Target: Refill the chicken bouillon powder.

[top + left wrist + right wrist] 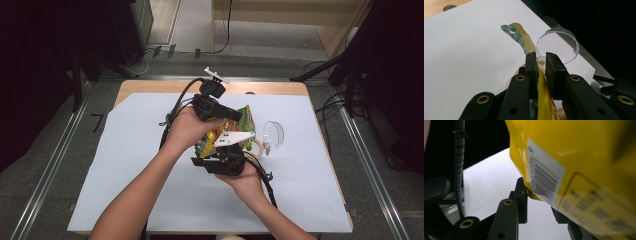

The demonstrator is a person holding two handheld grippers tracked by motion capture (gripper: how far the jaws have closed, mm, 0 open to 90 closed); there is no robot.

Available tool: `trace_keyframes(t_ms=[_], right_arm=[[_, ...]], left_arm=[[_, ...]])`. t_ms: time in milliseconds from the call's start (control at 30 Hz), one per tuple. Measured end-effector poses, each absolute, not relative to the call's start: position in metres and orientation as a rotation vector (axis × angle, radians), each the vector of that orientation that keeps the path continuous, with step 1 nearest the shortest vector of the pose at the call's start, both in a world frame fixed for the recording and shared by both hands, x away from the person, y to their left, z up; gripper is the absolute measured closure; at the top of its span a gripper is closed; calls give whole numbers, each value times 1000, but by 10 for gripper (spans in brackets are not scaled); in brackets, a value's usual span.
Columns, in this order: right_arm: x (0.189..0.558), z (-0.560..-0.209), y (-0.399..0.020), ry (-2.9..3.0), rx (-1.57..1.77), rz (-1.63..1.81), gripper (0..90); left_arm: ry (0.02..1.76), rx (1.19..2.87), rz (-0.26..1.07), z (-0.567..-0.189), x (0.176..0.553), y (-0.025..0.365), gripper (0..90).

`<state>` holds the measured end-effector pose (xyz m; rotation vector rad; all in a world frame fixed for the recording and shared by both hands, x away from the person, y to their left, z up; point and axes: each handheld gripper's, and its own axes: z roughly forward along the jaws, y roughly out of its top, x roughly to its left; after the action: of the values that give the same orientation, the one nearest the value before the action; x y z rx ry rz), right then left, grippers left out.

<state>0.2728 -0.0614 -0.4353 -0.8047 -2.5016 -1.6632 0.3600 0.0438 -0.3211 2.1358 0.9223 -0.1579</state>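
A yellow snack bag [246, 120] with a green checked top is held up above the white sheet between both hands. My left gripper [231, 116] comes at it from the far side. In the left gripper view its jaws [541, 58] are shut on the bag's thin edge [525, 40], which rises beyond the tips. My right gripper [222, 150] meets the bag from below, on the near side. In the right gripper view the barcoded bag [584, 157] covers one jaw, and its corner sits beside the other jaw of that gripper [537, 195]. Whether they pinch it is hidden.
A clear round plastic cup [273, 134] lies on its side just right of the bag, and shows behind the jaws in the left gripper view [557, 43]. The white sheet [150, 165] covers the wooden table [150, 86]. Dark stands and cables surround the table.
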Motion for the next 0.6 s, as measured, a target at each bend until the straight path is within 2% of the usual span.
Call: trace_keyframes(t_ms=[600], right_arm=[[271,-435,-60,-2560,-793,-1661,706]], left_arm=[[928,2106,-172,-325,363,50,807]])
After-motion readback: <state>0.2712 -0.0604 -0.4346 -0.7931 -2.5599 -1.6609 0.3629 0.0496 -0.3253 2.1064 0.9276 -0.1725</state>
